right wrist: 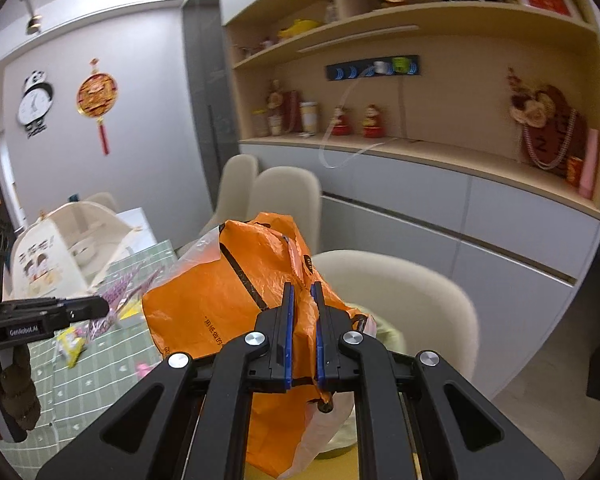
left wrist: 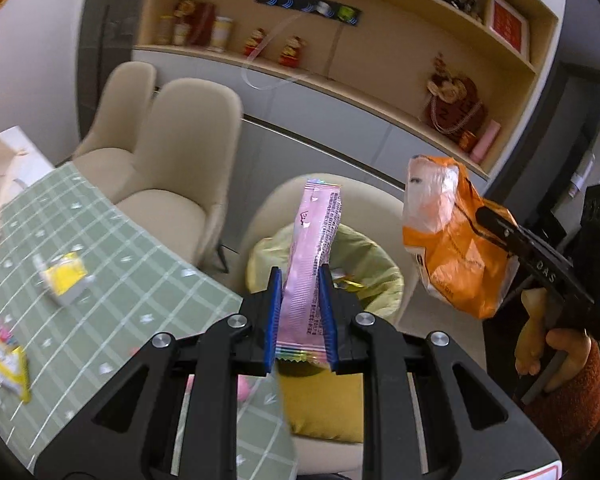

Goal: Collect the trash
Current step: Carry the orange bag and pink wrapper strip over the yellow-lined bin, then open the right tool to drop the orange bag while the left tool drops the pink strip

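Far to the left of the left gripper's (left wrist: 300, 280) jaws, on the green checked tablecloth (left wrist: 148, 280), lie a yellow-and-white wrapper (left wrist: 4, 364) near the edge of view and a small yellow packet (left wrist: 65, 278) further in. Between the blue pads (left wrist: 275, 312) stands a pink wrapper (left wrist: 312, 264), upright and pinched near its lower end; the jaws stand narrow, closed on it, and its top rises well above the fingertips. Just beyond the jaws and below the wrapper sits a bin lined with a pale yellow bag (left wrist: 376, 276), some trash already in it, resting on a cream chair (left wrist: 384, 196) with a yellow cushion (left wrist: 320, 404). To the right of the jaws hangs an orange plastic bag (left wrist: 460, 256), crumpled, gripped by the right gripper (left wrist: 488, 216), which a hand (left wrist: 540, 340) in a rust-coloured sleeve holds.

In the right wrist view, the left gripper (right wrist: 96, 310) shows far left of the jaws with the pink wrapper (right wrist: 116, 300) blurred at its tip. The right gripper (right wrist: 303, 300) has its jaws nearly together, clamped on a fold of the orange plastic bag (right wrist: 220, 304), which bulges to the left of and below the pads. Beyond and to the right of the jaws is the cream chair (right wrist: 420, 304).
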Demonstrator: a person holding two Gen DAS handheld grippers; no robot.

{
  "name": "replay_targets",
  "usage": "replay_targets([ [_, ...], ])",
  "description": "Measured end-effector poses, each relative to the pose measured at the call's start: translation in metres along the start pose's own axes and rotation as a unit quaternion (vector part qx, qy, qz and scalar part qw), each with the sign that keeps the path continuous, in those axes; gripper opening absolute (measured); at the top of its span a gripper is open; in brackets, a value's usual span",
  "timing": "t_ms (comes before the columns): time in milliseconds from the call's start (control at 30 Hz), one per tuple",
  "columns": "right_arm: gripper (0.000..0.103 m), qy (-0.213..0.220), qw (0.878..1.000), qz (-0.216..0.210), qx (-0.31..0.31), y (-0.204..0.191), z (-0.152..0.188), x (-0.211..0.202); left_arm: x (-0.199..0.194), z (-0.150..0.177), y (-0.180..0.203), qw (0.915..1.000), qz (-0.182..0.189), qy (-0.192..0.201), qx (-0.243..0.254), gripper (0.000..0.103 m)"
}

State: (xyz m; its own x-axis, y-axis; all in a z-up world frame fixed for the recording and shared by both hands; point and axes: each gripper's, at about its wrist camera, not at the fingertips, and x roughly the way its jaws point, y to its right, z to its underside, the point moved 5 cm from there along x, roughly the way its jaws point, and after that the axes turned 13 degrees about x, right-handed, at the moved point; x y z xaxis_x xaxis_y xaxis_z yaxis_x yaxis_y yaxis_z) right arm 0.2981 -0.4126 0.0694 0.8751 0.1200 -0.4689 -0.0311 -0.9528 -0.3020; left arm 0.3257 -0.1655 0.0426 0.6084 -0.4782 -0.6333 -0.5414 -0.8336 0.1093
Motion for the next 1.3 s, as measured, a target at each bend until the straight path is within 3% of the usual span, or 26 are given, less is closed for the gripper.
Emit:
replay_targets([
  [167, 0.010, 0.004, 1.000, 0.018, 0.020, 0.043, -0.017, 0.015, 0.053, -0.016, 0.028, 0.9987, 0.034, -0.035, 0.016, 0.018],
  [533, 0.010, -0.005, 0.999, 0.031, 0.027, 0.086, -0.034, 0.057, 0.174, -0.017, 0.052, 0.9911, 0.075, -0.108, -0.019, 0.018],
  [633, 0.010, -0.013, 0.999, 0.035, 0.017, 0.092, -0.035, 0.070, 0.198, -0.014, 0.053, 0.9883, 0.083, -0.123, -0.034, 0.027],
  [700, 0.010, -0.019, 0.999, 0.037, 0.008, 0.094, -0.034, 0.080, 0.207, -0.012, 0.048, 0.9866, 0.083, -0.128, -0.056, 0.039],
  [867, 0.010, -0.044, 0.999, 0.025, 0.002, 0.094, -0.020, 0.107, 0.197, -0.010, 0.032, 0.9882, 0.058, -0.116, -0.082, 0.050],
  [1033, 0.010, -0.085, 0.996, -0.003, 0.012, 0.081, 0.003, 0.140, 0.169, -0.003, 0.015, 0.9903, 0.017, -0.108, -0.086, 0.051],
  [1300, 0.010, -0.193, 0.980, -0.043, -0.038, 0.027, 0.076, 0.197, 0.132, 0.016, -0.013, 0.9879, -0.017, -0.102, -0.115, 0.054],
])
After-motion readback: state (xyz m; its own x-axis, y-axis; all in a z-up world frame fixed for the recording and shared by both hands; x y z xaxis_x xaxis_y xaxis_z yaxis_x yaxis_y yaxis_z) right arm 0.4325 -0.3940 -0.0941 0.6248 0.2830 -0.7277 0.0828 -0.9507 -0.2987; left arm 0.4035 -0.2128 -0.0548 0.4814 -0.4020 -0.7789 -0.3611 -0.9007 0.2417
